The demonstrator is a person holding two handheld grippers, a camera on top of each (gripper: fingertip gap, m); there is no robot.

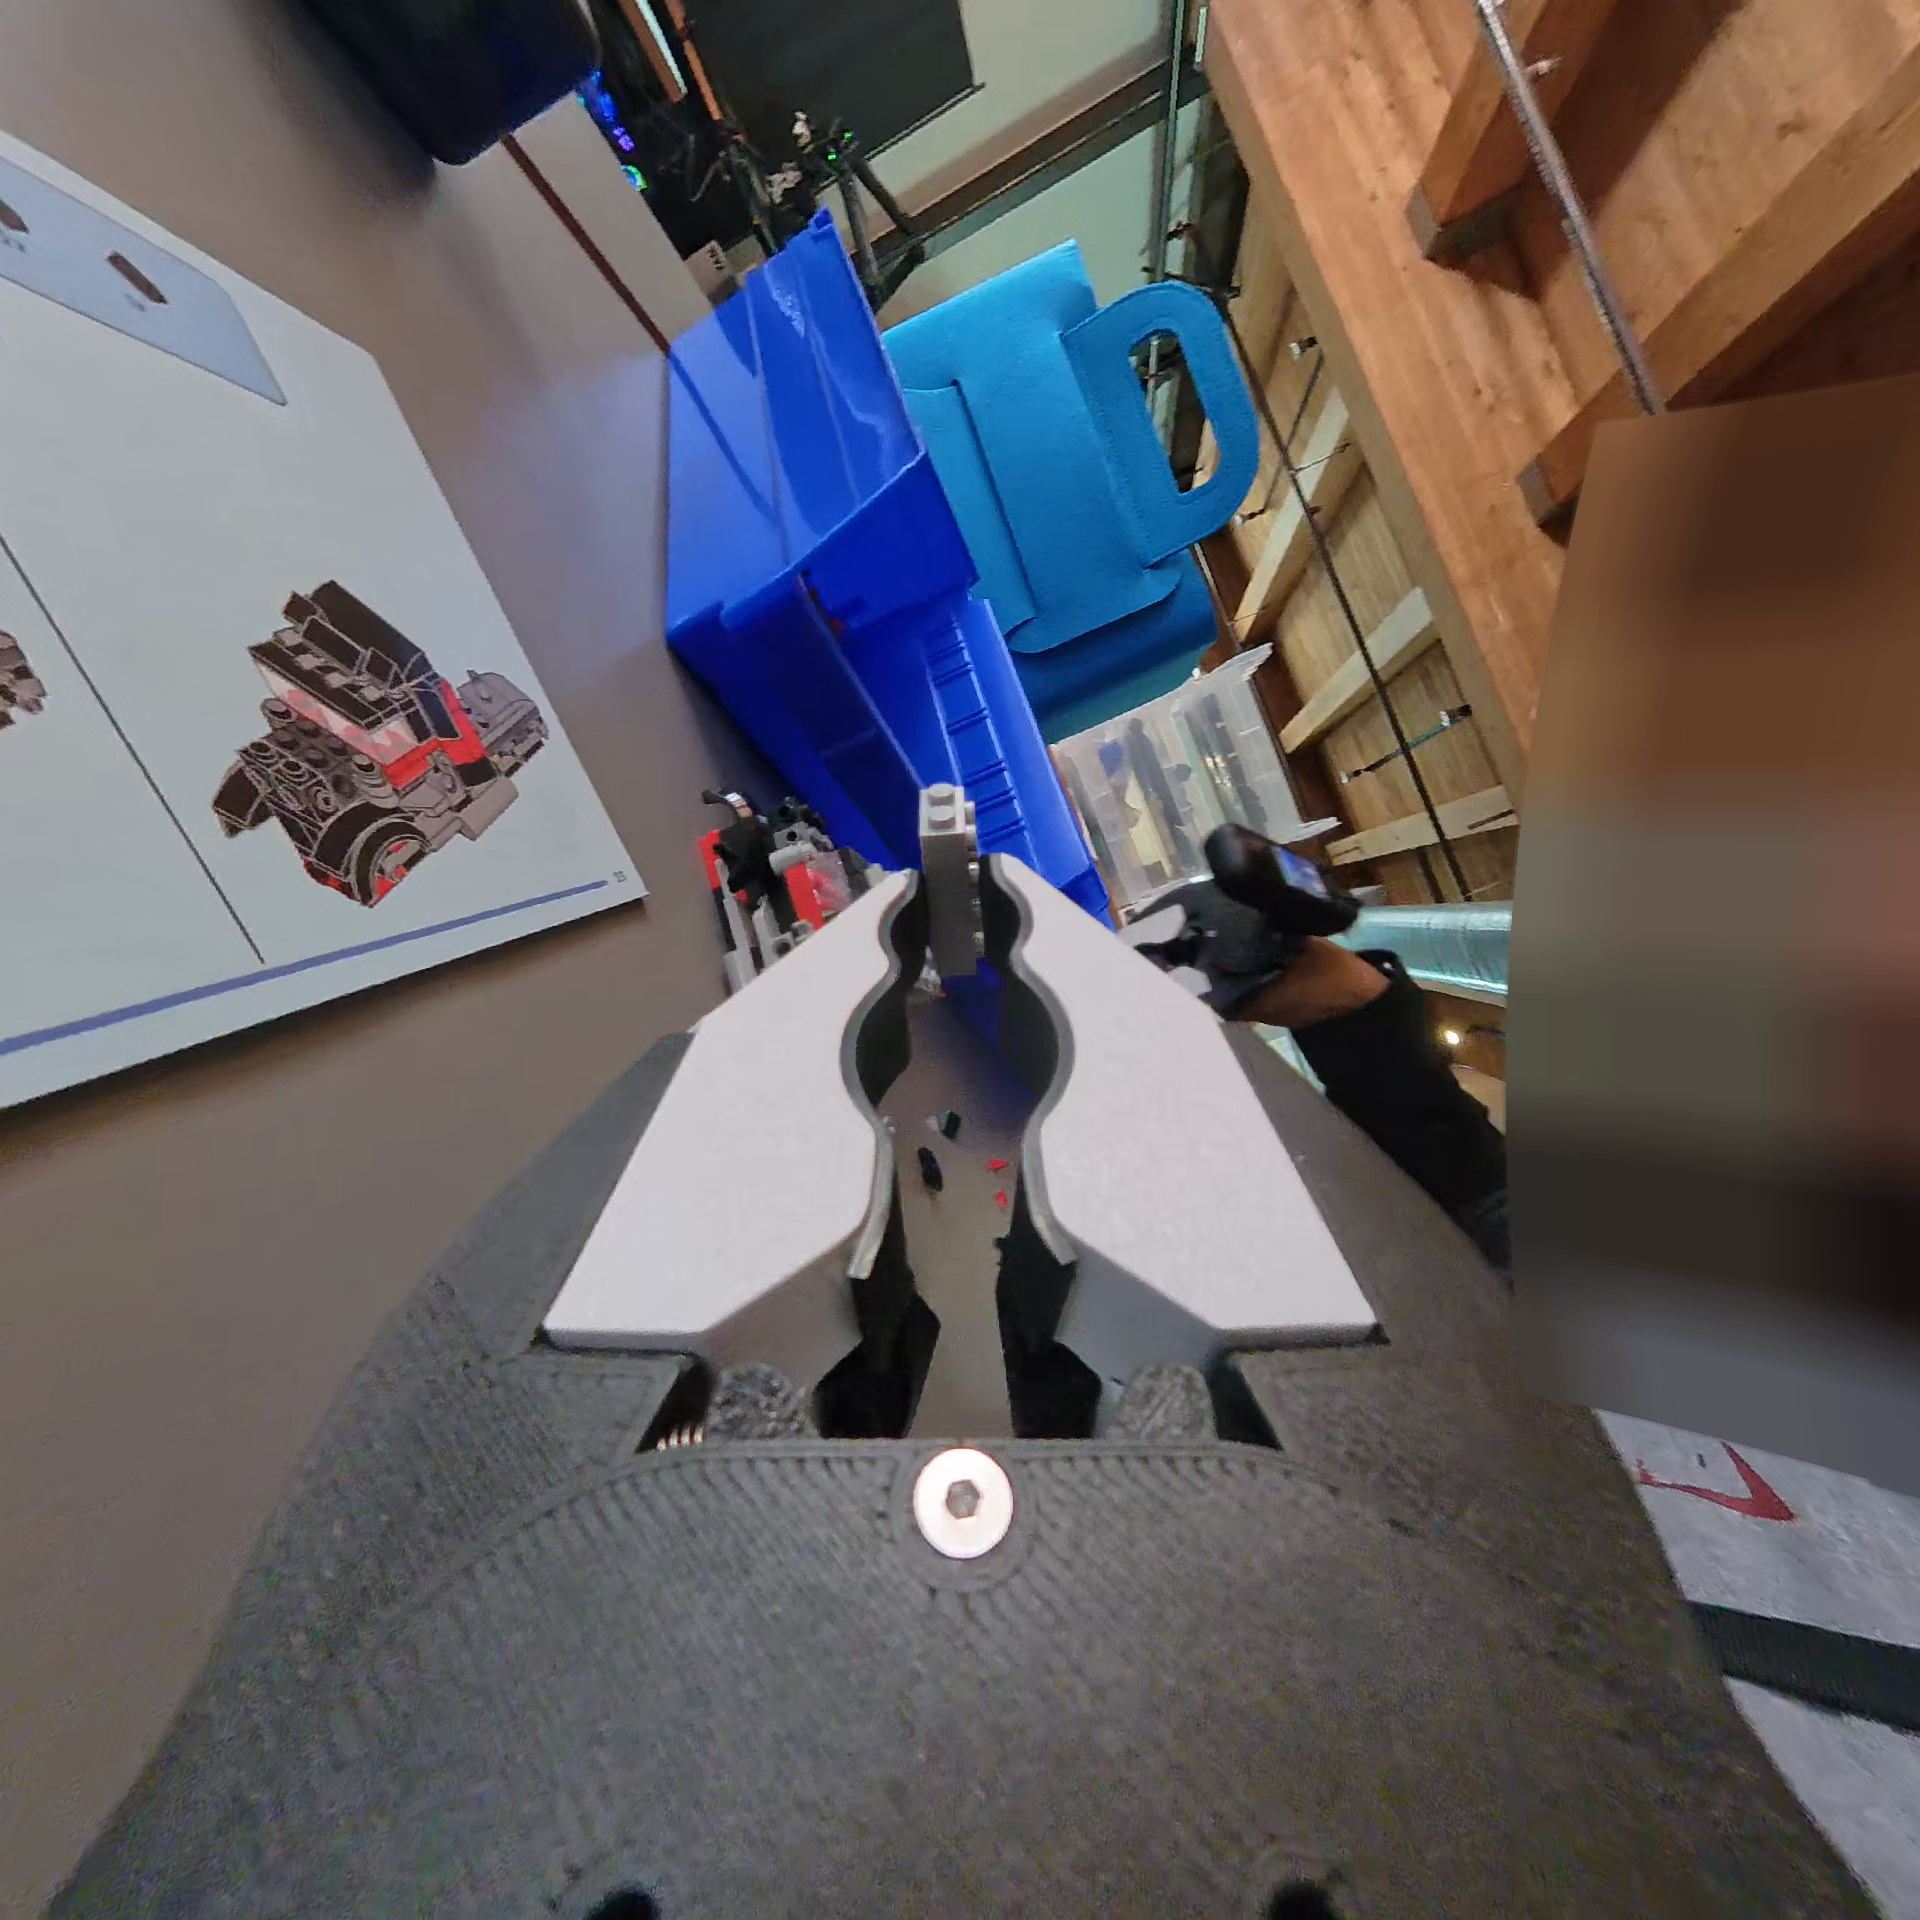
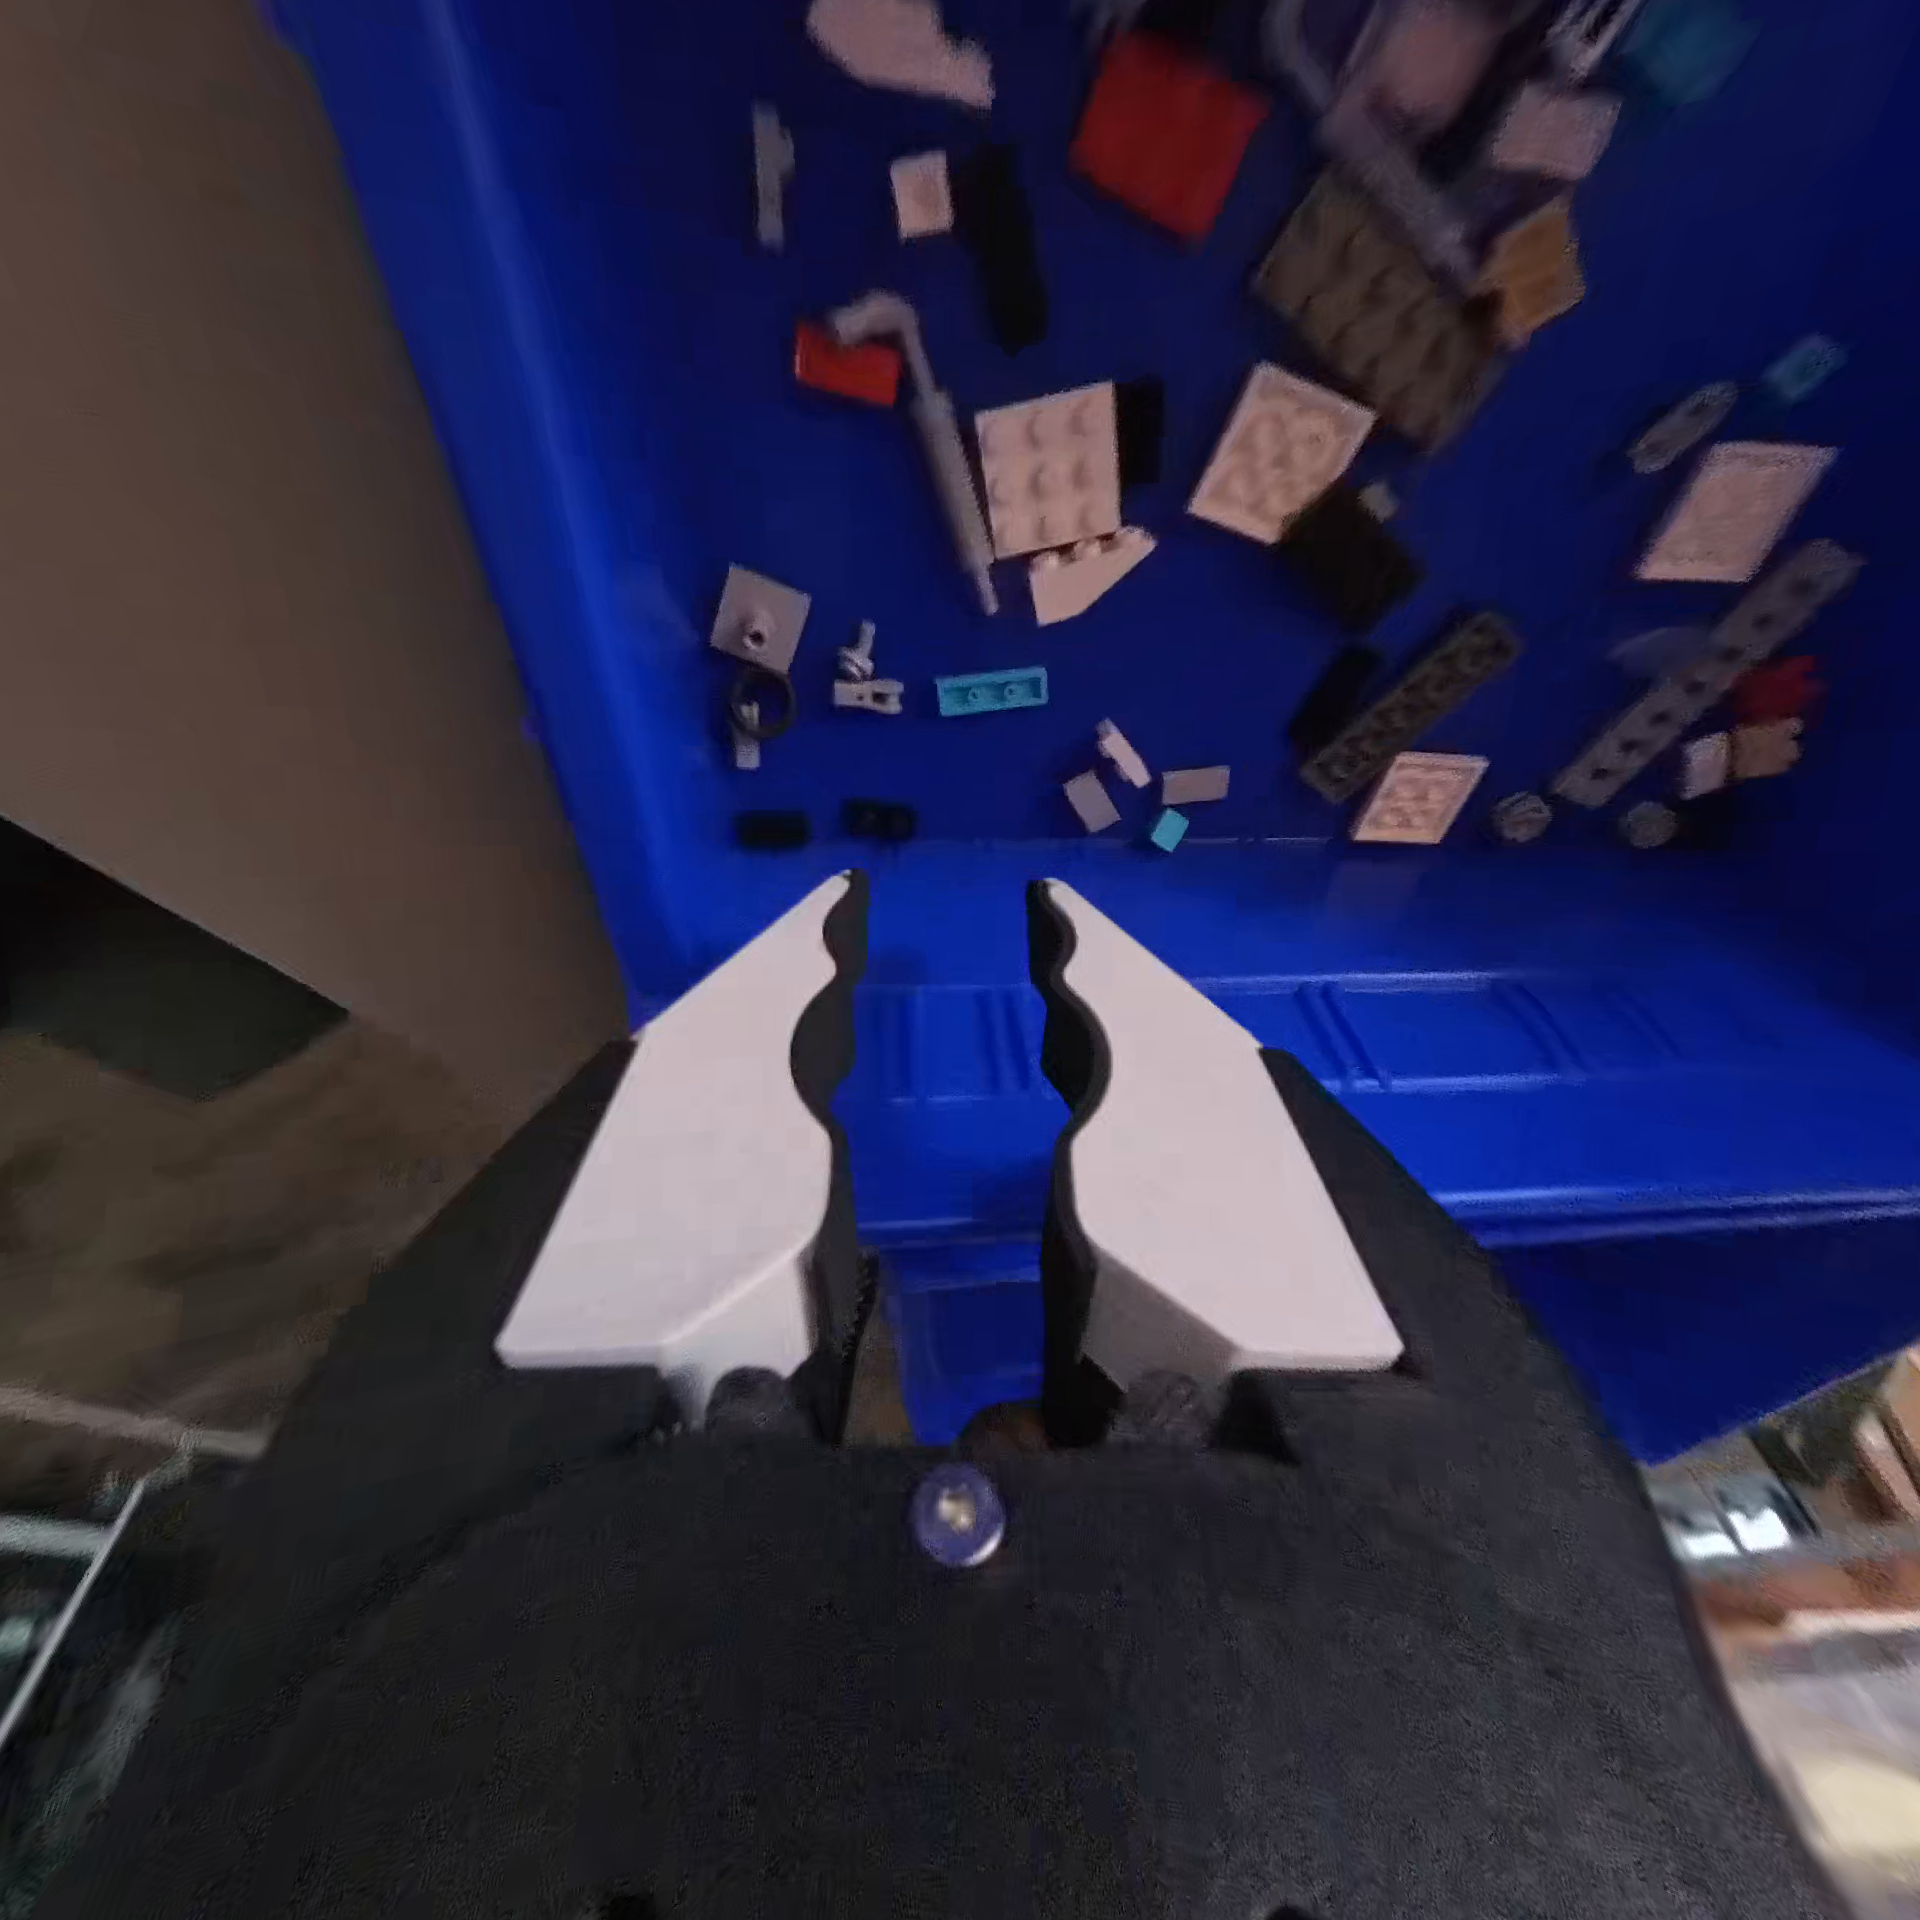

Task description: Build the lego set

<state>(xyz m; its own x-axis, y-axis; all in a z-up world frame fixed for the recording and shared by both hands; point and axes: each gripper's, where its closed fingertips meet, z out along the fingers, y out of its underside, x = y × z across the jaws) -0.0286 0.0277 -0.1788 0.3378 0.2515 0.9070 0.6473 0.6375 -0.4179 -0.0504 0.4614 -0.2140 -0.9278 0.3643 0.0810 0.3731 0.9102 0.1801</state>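
Your left gripper [image 1: 951,899] pinches a grey lego piece [image 1: 948,883] upright between its tips; the part-built model [image 1: 774,883] sits on the table at 11 o'clock of it. Your right gripper [image 2: 940,883] is spread, hovering over the blue bin [image 2: 1558,1091], loose bricks [image 2: 1049,468] at 12 o'clock.

Grey brick [image 1: 951,883] upright (pinched), loose pieces [image 2: 1049,483] binned

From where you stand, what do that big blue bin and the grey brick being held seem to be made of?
The blue bin looks like glossy moulded plastic: it shows bright reflections and ribbed walls. The grey brick, gripped in the left hand-held gripper, looks like hard, smooth plastic with moulded studs on its end.
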